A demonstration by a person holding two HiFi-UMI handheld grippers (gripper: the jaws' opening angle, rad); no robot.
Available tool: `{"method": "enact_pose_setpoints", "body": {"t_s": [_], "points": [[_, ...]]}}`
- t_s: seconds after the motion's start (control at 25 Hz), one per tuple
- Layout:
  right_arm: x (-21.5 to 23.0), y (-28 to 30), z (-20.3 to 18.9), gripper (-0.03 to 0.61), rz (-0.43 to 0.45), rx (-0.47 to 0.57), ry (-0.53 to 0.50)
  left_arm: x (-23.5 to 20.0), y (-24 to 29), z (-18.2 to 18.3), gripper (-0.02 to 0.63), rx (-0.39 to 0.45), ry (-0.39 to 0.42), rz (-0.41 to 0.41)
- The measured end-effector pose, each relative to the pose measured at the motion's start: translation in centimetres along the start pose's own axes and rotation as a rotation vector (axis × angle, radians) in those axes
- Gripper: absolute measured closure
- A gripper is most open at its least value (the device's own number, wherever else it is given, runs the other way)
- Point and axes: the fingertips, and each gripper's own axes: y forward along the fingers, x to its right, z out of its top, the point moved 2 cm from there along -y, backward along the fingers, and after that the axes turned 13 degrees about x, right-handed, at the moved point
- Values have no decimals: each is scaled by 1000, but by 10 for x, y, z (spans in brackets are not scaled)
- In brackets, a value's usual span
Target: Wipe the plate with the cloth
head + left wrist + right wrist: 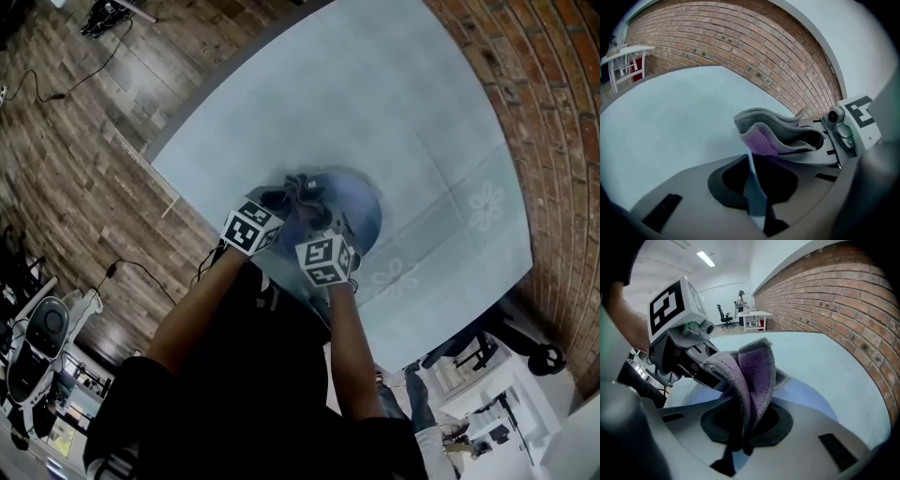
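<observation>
Jaws of our right gripper [745, 427] are clamping the folded cloth [754, 376] just over the plate [811, 401]; jaws of our left gripper [754, 178] are pinching the plate's rim. Beyond both, the pale table [422, 122] is stretching away. We are judging the cloth soft and light, the plate rigid, slick, breakable, best held by its rim.

Black top [267, 375], black-and-white marker cubes [251, 228]

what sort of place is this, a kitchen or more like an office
Most likely an office or lab workspace, not a kitchen: an office chair and white desks stand by the brick wall, strip lights run along the ceiling, and cables trail over the wooden floor.
</observation>
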Motion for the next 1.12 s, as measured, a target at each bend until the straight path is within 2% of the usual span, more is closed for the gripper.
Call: {"method": "enact_pose_setpoints", "body": {"t_s": [0.16,0.32,0.56,1.12], "points": [[3,7,3,517,17,-17,-63,-1,-1,0,560,0,3,4],[9,11,5,517,-5,-11,-108,-1,1,0,560,-1,11,4],[11,16,10,517,-31,-9,-109,-3,-4,-2,558,-5,25,5],[47,9,7,517,-133,-41,-108,-1,-3,-1,558,14,8,13]]}}
